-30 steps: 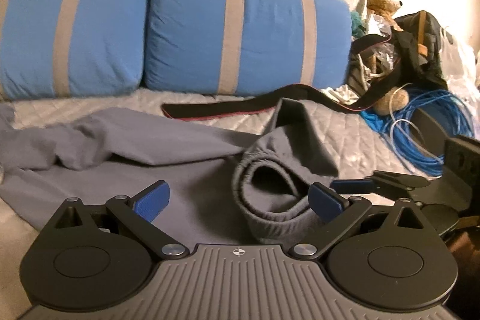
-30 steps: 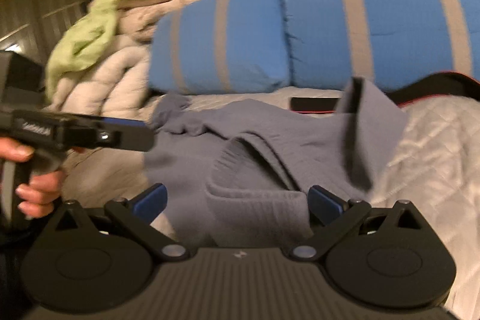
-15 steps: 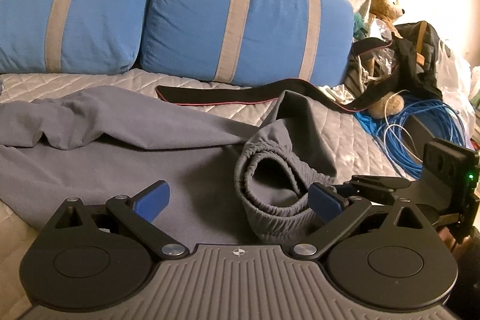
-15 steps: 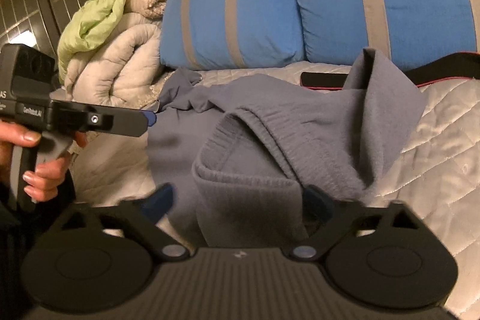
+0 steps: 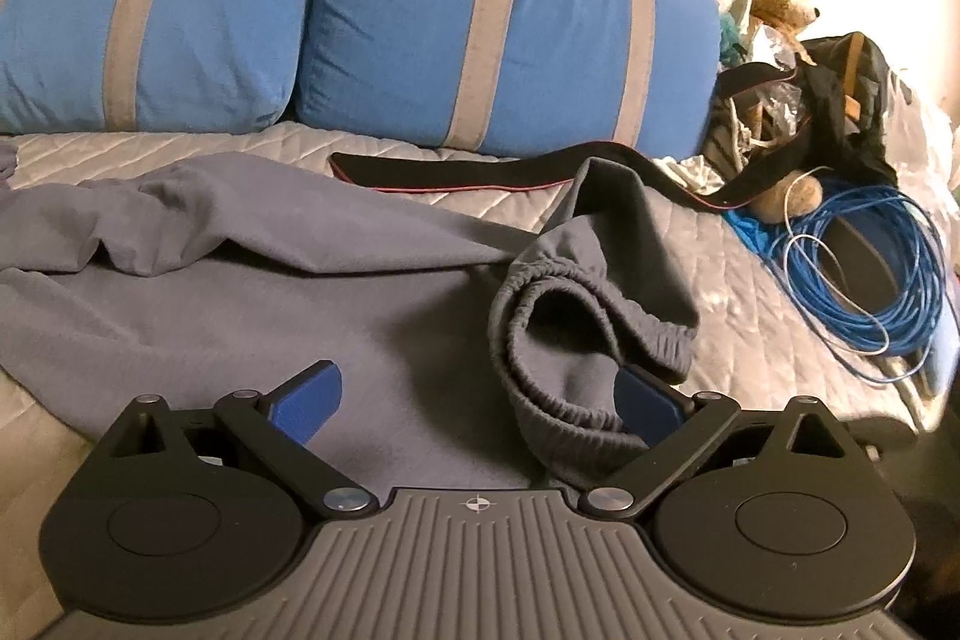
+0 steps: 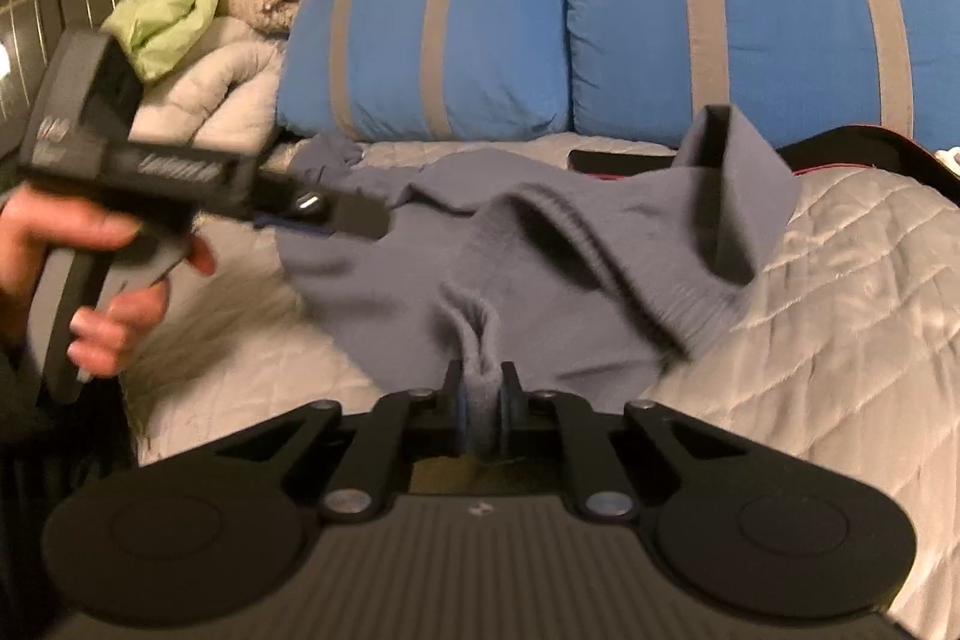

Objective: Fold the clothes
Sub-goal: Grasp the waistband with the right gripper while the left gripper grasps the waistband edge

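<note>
The right gripper (image 6: 480, 403) sits low at the near edge of the bed (image 6: 840, 280), its jaws closed on a pinched-up fold of the grey sweatpants (image 6: 540, 280) — the cloth stands in a narrow ridge between the two pads. The left gripper (image 5: 480, 394) is level above the same garment, jaws spread wide and holding nothing; its right pad lies just beside the gathered waistband (image 5: 576, 316), and whether it touches the cloth I cannot tell. In the right wrist view the person's left hand (image 6: 90, 268) wraps the left tool's handle, fingers curled around it, the picture blurred there.

The sweatpants lie across the quilted bed, rumpled — the elastic waistband gapes open in a loop toward the cameras, one part stands up in a peak behind it, and the legs trail off to the left in loose wrinkles. Behind them lie a black strap (image 5: 456, 172) and two blue pillows (image 5: 480, 28) with grey stripes.
</note>
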Demonstrator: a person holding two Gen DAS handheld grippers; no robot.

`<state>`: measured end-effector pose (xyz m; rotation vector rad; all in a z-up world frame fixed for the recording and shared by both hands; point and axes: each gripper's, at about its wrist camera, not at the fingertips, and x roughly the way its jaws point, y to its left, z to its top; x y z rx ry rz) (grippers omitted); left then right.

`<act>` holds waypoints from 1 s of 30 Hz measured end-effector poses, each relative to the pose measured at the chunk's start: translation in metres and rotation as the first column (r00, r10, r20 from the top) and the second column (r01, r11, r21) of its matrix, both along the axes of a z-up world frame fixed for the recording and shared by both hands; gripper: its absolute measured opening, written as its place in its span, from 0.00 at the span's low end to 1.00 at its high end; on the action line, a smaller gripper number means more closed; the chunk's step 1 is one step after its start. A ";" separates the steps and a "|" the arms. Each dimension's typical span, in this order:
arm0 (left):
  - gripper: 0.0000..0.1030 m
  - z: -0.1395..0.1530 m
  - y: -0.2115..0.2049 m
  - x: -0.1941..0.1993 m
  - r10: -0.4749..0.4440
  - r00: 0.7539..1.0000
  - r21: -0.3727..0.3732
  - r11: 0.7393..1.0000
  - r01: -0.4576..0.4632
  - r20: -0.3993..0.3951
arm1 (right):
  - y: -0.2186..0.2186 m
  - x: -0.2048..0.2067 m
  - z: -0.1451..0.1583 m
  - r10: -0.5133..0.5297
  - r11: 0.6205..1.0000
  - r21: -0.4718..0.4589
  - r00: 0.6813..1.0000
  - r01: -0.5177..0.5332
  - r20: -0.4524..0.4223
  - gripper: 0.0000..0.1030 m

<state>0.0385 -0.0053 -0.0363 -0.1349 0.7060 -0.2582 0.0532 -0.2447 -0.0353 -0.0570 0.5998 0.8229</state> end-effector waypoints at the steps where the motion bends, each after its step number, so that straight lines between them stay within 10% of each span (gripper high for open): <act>1: 0.96 0.000 -0.001 0.000 -0.002 1.000 0.009 1.000 0.002 0.004 | 0.003 -0.006 0.000 -0.008 1.000 -0.010 1.000 0.008 0.007 0.10; 10: 0.96 -0.004 -0.038 -0.002 -0.113 0.986 0.253 0.964 0.078 0.126 | 0.024 -0.042 -0.005 -0.081 0.992 -0.088 0.995 0.086 0.057 0.10; 15: 0.92 -0.005 -0.078 0.001 -0.264 0.942 0.497 0.857 0.132 0.205 | 0.025 -0.039 -0.010 -0.095 0.991 -0.094 0.995 0.098 0.027 0.10; 20: 0.85 -0.018 -0.113 0.016 -0.471 0.867 0.737 0.642 0.211 0.162 | 0.024 -0.038 -0.014 -0.116 0.988 -0.101 0.993 0.114 -0.009 0.10; 30: 0.57 -0.066 -0.168 0.014 -0.734 0.679 0.993 0.063 0.098 -0.020 | 0.017 -0.030 -0.019 -0.130 0.990 -0.059 0.988 0.125 -0.086 0.10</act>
